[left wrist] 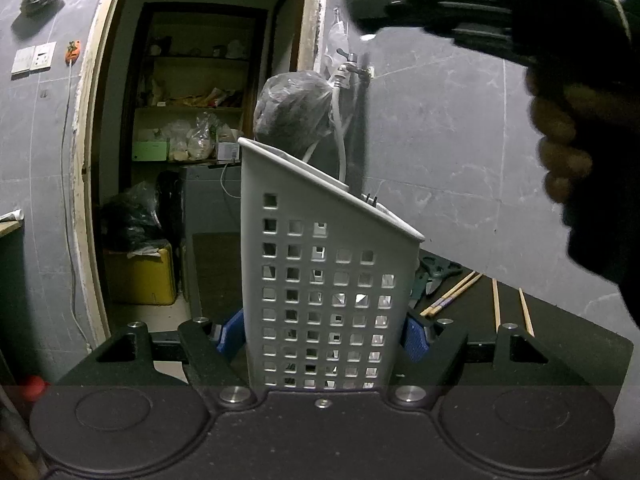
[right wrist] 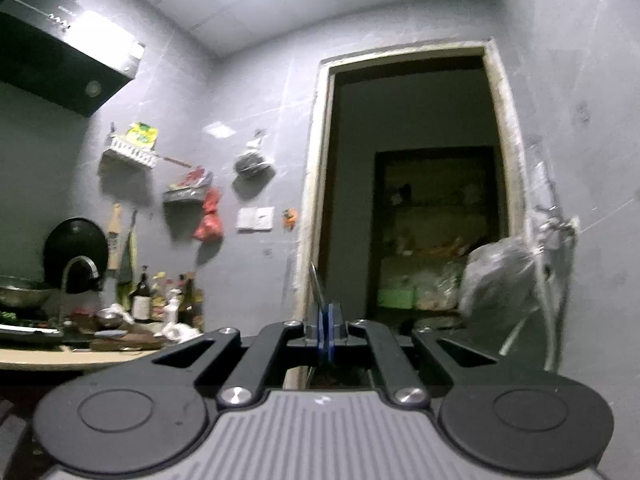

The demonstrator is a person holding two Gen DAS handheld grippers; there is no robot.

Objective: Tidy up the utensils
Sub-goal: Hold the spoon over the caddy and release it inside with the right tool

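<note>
A white perforated utensil holder (left wrist: 328, 280) with a slanted rim stands upright between the blue pads (left wrist: 416, 338) of my left gripper (left wrist: 324, 336), which is shut on its lower sides. A hand carries my right gripper (left wrist: 370, 4) above and to the right of the holder. In the right wrist view my right gripper (right wrist: 325, 322) is shut, and a thin metal utensil (right wrist: 315, 284) sticks up from between its pads, seen edge-on. Several wooden chopsticks (left wrist: 452, 294) and green-handled scissors (left wrist: 434, 274) lie on the dark table (left wrist: 580, 336) right of the holder.
Behind the holder are a wall tap (left wrist: 352, 66) with a white hose and a hanging plastic bag (left wrist: 294, 112). A doorway (left wrist: 192, 140) opens onto shelves at the left. In the right wrist view a counter (right wrist: 60, 356) with bottles and a pan lies far left.
</note>
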